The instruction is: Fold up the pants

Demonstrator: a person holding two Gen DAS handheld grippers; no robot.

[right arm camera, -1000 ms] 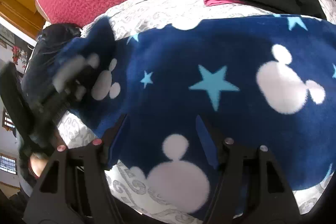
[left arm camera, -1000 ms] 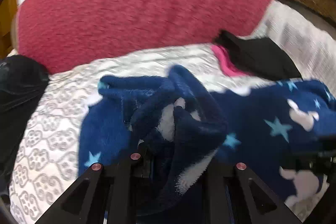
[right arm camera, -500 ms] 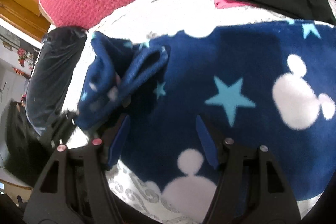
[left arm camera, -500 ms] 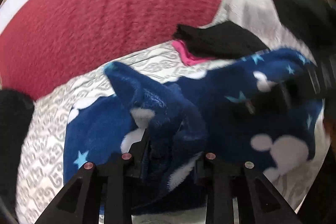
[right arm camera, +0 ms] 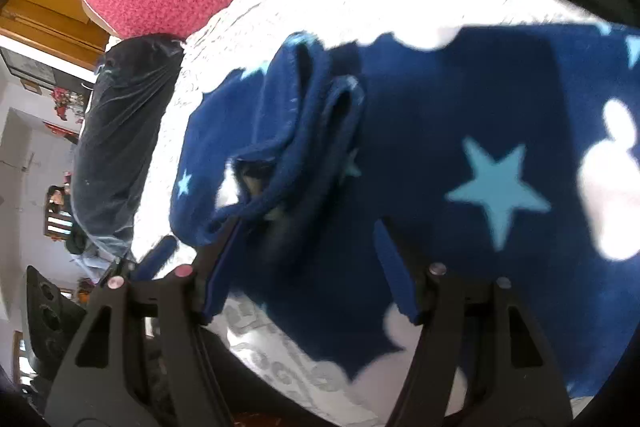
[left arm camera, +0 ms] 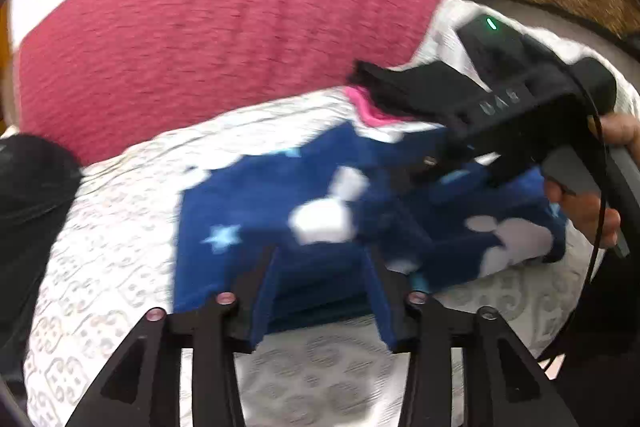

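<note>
Pants (left arm camera: 320,227) lie folded on the bed (left arm camera: 120,267). Left gripper (left arm camera: 324,287) and right gripper (right arm camera: 304,267): fingers spread, holding nothing. Advice: flatten the bunched cuff, square edges first.

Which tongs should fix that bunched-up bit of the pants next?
Probably the right tongs. They are open, and the bunched fold of the pants lies just ahead of their left finger. The left tongs are also open, but over flat cloth.

The pants (left arm camera: 320,227) lie on the bedspread (left arm camera: 120,267), the blanket (left arm camera: 220,27) behind them, folded clothes (left arm camera: 400,95) behind-right
</note>
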